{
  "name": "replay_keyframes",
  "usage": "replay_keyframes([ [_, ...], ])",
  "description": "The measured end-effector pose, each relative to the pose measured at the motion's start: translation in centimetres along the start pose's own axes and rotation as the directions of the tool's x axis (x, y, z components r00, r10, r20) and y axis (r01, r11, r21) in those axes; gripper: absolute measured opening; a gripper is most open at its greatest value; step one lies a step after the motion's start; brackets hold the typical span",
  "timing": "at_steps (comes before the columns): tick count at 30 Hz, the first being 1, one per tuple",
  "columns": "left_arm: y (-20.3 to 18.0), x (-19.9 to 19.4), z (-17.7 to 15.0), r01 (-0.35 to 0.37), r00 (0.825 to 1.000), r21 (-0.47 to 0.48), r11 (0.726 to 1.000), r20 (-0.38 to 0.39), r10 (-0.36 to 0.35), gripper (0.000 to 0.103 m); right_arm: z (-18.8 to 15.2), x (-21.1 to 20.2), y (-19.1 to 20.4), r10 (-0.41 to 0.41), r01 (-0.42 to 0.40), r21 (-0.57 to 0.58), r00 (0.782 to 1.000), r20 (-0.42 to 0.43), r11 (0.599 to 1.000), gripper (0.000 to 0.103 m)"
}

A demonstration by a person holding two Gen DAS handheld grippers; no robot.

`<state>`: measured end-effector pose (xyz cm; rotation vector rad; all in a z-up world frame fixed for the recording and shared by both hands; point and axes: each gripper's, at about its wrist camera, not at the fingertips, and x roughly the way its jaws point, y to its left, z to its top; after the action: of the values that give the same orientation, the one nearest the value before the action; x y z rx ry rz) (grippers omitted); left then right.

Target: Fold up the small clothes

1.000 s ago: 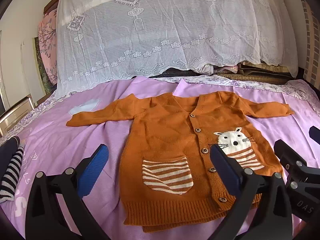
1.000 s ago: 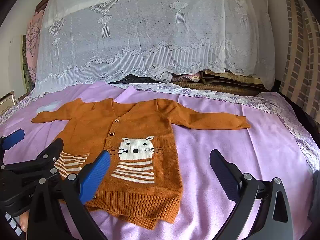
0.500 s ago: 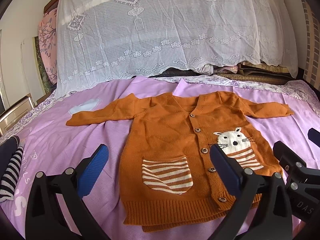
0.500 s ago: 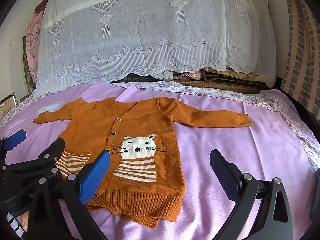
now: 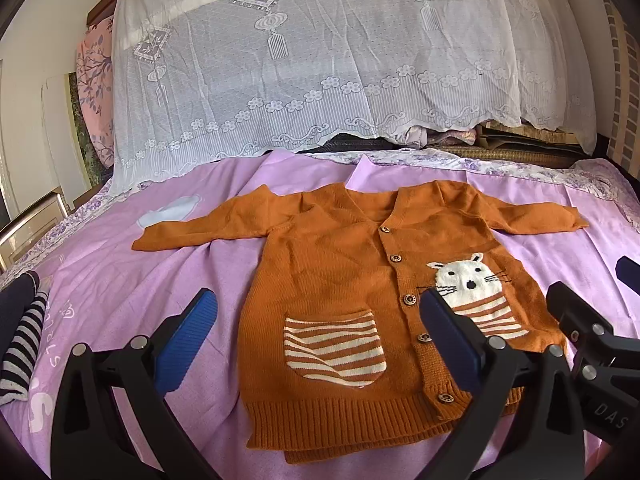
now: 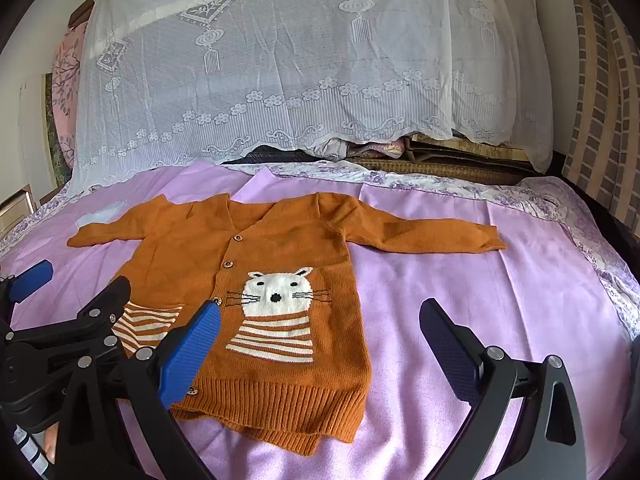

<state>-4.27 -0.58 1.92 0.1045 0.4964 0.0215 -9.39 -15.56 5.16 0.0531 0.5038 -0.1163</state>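
Both grippers, left (image 5: 316, 340) and right (image 6: 320, 344), are hanging wide open and empty just above the hem, so the orange cardigan (image 5: 360, 280) is lying flat on the purple bedsheet (image 6: 460, 300), sleeves out, basically zero folds done yet.

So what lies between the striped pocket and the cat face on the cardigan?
The buttoned placket runs between the striped pocket and the cat face, clearest in the left wrist view.
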Motion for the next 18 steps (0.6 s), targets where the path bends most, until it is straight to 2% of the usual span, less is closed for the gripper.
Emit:
replay_keyframes([
  [18,-0.14,0.11,-0.62,0.001,1.000,0.002,1.000,-0.013,-0.001,0.099,-0.10,0.71,-0.34,0.013,-0.012,0.029,0.999,-0.033,1.000,0.100],
])
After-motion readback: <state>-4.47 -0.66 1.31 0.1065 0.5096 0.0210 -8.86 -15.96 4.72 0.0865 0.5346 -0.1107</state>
